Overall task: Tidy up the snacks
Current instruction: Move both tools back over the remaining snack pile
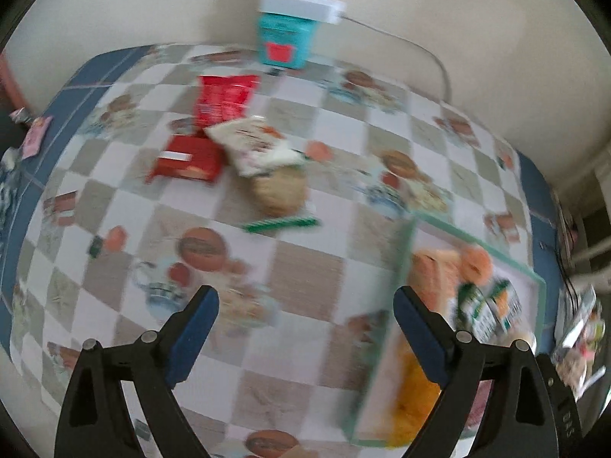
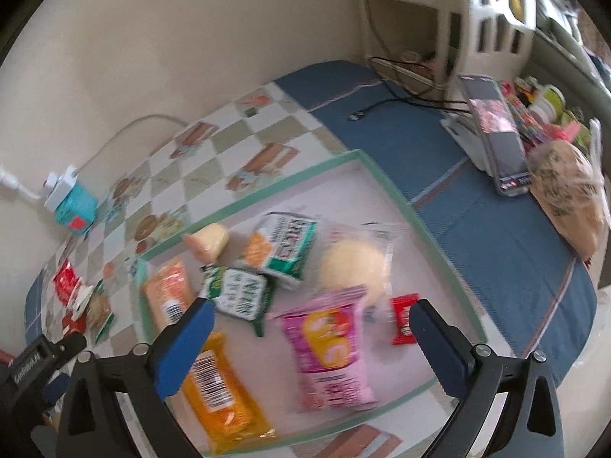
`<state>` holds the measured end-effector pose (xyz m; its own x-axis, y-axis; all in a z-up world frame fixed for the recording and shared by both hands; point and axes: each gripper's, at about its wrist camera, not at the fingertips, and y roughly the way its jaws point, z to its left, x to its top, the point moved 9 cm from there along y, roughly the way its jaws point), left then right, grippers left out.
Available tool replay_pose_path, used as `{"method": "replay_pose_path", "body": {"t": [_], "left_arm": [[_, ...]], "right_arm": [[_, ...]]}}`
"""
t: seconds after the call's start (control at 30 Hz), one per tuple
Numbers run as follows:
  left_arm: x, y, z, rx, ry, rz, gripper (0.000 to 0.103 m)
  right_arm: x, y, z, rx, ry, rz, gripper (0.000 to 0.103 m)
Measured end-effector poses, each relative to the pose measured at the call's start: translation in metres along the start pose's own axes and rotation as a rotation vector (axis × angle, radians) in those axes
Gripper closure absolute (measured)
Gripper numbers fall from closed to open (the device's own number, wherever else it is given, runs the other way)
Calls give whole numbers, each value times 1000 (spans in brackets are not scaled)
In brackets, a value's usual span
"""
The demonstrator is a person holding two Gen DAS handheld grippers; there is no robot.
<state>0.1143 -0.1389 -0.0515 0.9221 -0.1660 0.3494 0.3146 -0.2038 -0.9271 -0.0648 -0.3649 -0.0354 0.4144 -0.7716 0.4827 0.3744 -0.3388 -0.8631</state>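
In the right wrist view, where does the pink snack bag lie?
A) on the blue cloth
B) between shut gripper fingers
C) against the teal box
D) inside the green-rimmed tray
D: the pink snack bag lies flat inside the green-rimmed tray, below the open right gripper, untouched.

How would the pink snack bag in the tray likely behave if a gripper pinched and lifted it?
The pink snack bag looks like puffy, glossy film, so it would probably feel light and crumple under a pinch. That film may be slippery. Lying flat in the tray, it seems unlikely to roll.
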Motion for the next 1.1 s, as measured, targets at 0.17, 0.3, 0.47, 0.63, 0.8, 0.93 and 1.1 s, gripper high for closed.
{"method": "replay_pose_path", "body": {"t": [0.17,0.3,0.47,0.63,0.8,0.93,1.1], "left_arm": [[16,-10,47,69,-76,-43,10],[23,-19,83,126,-122,-67,10],[26,-26,119,176,-157,-84,10],[26,-31,159,237,-217,-89,10],[24,-36,194,257,-284,-93,10],[23,-38,209,235,-320,-95,10],[21,-38,224,207,-366,-92,10]], "right_arm": [[-9,-2,35,23,-80,-2,0],[-20,-4,70,55,-151,2,0],[-35,-6,109,80,-244,5,0],[-54,-9,142,108,-318,9,0],[-70,-13,172,151,-375,11,0],[-86,-14,197,192,-415,27,0],[-99,-12,219,230,-456,35,0]]}}
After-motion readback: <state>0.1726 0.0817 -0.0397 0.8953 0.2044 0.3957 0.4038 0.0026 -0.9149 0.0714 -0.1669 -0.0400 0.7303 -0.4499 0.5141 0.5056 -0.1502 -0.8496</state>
